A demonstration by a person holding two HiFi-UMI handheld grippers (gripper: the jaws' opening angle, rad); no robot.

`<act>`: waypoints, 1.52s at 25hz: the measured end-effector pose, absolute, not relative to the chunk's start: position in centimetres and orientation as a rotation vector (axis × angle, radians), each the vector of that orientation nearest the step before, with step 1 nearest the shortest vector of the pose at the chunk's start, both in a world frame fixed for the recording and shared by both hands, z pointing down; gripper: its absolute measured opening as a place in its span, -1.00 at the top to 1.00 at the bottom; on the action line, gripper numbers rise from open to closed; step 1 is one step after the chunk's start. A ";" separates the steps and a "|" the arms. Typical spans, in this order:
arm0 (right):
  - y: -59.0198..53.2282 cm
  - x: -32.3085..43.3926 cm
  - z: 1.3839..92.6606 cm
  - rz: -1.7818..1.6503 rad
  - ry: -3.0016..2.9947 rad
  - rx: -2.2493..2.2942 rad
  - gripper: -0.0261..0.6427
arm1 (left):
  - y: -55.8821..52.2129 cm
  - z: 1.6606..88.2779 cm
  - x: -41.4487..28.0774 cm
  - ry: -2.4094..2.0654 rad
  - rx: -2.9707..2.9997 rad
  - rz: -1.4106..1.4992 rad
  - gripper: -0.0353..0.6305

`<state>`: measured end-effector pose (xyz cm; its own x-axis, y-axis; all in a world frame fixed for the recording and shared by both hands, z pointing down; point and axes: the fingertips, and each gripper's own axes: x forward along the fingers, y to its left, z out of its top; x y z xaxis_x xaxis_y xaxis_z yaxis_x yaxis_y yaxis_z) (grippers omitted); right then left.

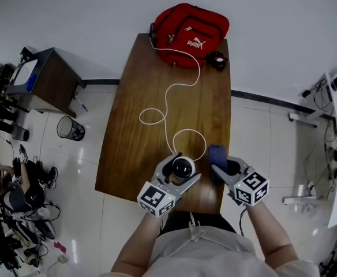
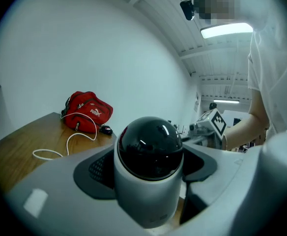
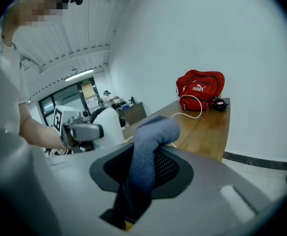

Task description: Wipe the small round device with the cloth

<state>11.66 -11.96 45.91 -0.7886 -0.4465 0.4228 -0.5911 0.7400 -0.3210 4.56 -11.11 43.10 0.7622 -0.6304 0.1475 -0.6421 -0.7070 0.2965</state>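
The person stands at the near end of a long wooden table (image 1: pixel 134 126) with a gripper in each hand. The left gripper (image 1: pixel 179 169) is clamped on the small round device (image 2: pixel 150 166), a white cylinder topped by a glossy black dome. Its two dark pads sit wide apart and press on the device's left and right sides, with the dome rising above them. In the head view the device is over the near right part of the table, close to the near edge. Whether its base rests on the wood cannot be told.

The right gripper (image 1: pixel 225 169) is closed on the blue cloth (image 3: pixel 146 156). The cloth is pinched between the pads, its upper end bulges out and folds over above the jaws, and the rest hangs down between them. The cloth is just to the right of the device and apart from it, with a narrow gap of table between the two. Each gripper's marker cube points back toward the person.

A white cable (image 1: pixel 165 105) snakes along the table in loose loops from the far end to the device; where it ends is hidden by the left gripper. At the far end lies a red Puma bag (image 1: pixel 190 33), with a small black object (image 1: pixel 217 60) just beside it on the right. On the tiled floor to the left of the table stand a wire wastebasket (image 1: pixel 70 128) and, farther off, a small side desk (image 1: pixel 47 79).
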 end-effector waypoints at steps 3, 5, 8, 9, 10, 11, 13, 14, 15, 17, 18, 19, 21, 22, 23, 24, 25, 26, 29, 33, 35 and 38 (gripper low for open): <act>-12.4 11.6 46.4 0.645 -2.630 0.897 0.61 | -10.4 46.7 4.7 -0.974 2.665 0.127 -0.24; -12.1 11.3 47.0 0.681 -2.635 0.939 0.61 | -10.0 48.6 5.0 -0.958 2.713 0.195 -0.24; -11.6 10.7 48.3 0.692 -2.630 0.965 0.61 | -9.9 50.8 5.2 -0.928 2.741 0.246 -0.24; -11.6 10.7 48.8 0.682 -2.624 0.973 0.61 | -10.1 51.5 5.3 -0.921 2.742 0.251 -0.24; -11.4 10.6 49.1 0.671 -2.617 0.981 0.61 | -10.1 52.1 5.3 -0.913 2.745 0.260 -0.24; -11.3 10.6 49.4 0.662 -2.610 0.988 0.61 | -10.0 52.7 5.3 -0.904 2.749 0.275 -0.24; -11.2 10.7 49.7 0.647 -2.602 1.004 0.61 | -9.8 53.9 5.2 -0.887 2.756 0.305 -0.24; -11.3 10.7 49.7 0.640 -2.601 1.014 0.61 | -9.8 54.3 5.1 -0.881 2.758 0.312 -0.24; -11.4 10.8 49.7 0.635 -2.600 1.025 0.61 | -9.8 54.7 4.9 -0.876 2.759 0.314 -0.24; -11.5 10.8 49.7 0.630 -2.596 1.046 0.61 | -9.6 55.4 4.6 -0.867 2.760 0.324 -0.24; -11.4 10.7 49.7 0.629 -2.594 1.053 0.61 | -9.4 55.7 4.5 -0.863 2.763 0.335 -0.24; -11.2 10.6 49.7 0.628 -2.593 1.056 0.61 | -9.1 56.0 4.4 -0.862 2.768 0.347 -0.25; -10.7 10.4 49.6 0.628 -2.592 1.046 0.61 | -8.7 56.3 4.3 -0.872 2.778 0.359 -0.24; -10.3 10.4 49.5 0.631 -2.591 1.037 0.61 | -8.6 56.4 4.3 -0.877 2.781 0.358 -0.25; -9.8 10.3 49.4 0.635 -2.589 1.031 0.61 | -8.4 56.6 4.3 -0.879 2.779 0.362 -0.25; -9.3 10.3 49.2 0.641 -2.584 1.031 0.61 | -8.3 56.8 4.1 -0.880 2.765 0.368 -0.25; -8.8 10.2 48.9 0.648 -2.578 1.037 0.61 | -8.1 56.8 3.8 -0.884 2.739 0.369 -0.34; -8.2 10.2 48.5 0.655 -2.571 1.047 0.61 | -7.9 56.3 3.4 -0.896 2.712 0.354 -0.51; -6.8 10.4 46.7 0.673 -2.555 1.092 0.61 | -7.0 52.3 1.7 -0.954 2.713 0.275 -0.55; -5.1 11.2 44.6 0.650 -2.548 1.147 0.61 | -6.1 46.2 -0.7 -1.069 2.741 0.160 -0.54; -4.5 11.5 44.1 0.628 -2.547 1.173 0.61 | -6.2 44.4 -2.4 -1.201 2.734 0.143 -0.47; -2.9 11.8 44.2 0.615 -2.537 1.205 0.61 | -4.9 44.0 -4.6 -1.354 2.716 0.212 0.07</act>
